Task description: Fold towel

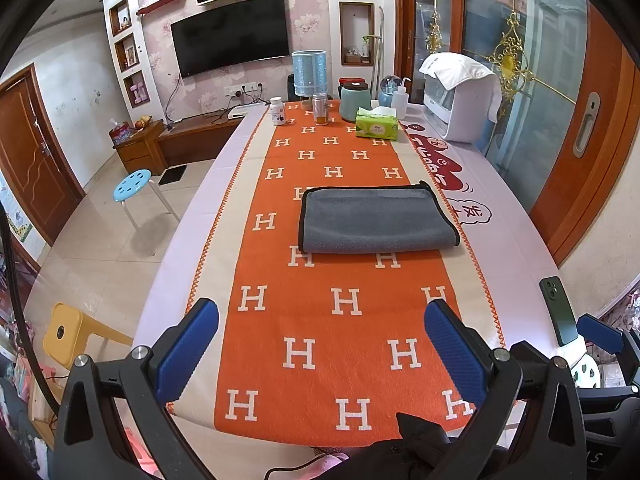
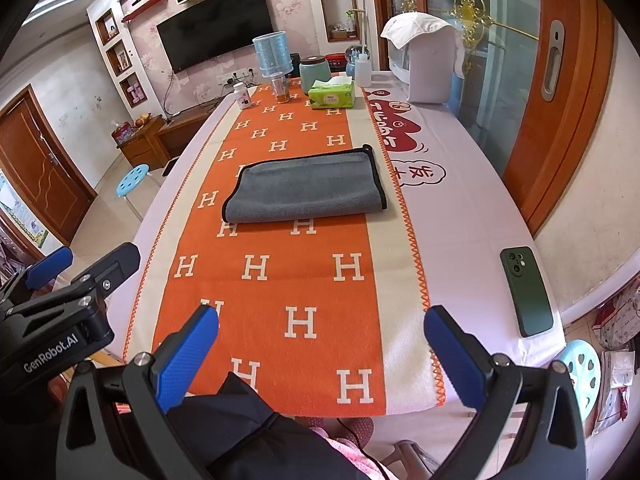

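Observation:
A grey towel (image 1: 376, 218) with black trim lies folded flat on the orange H-pattern table runner (image 1: 320, 320), in the middle of the table; it also shows in the right wrist view (image 2: 306, 190). My left gripper (image 1: 322, 312) is open and empty, held over the near end of the runner, well short of the towel. My right gripper (image 2: 322, 320) is open and empty too, over the near table edge. The left gripper (image 2: 84, 264) also shows at the left of the right wrist view.
A dark green phone (image 2: 526, 290) lies on the white cloth at the near right. Bottles, a can, a tissue box (image 1: 378, 126), a jar and a white appliance (image 1: 460, 96) stand at the far end. A blue stool (image 1: 134, 186) stands left of the table.

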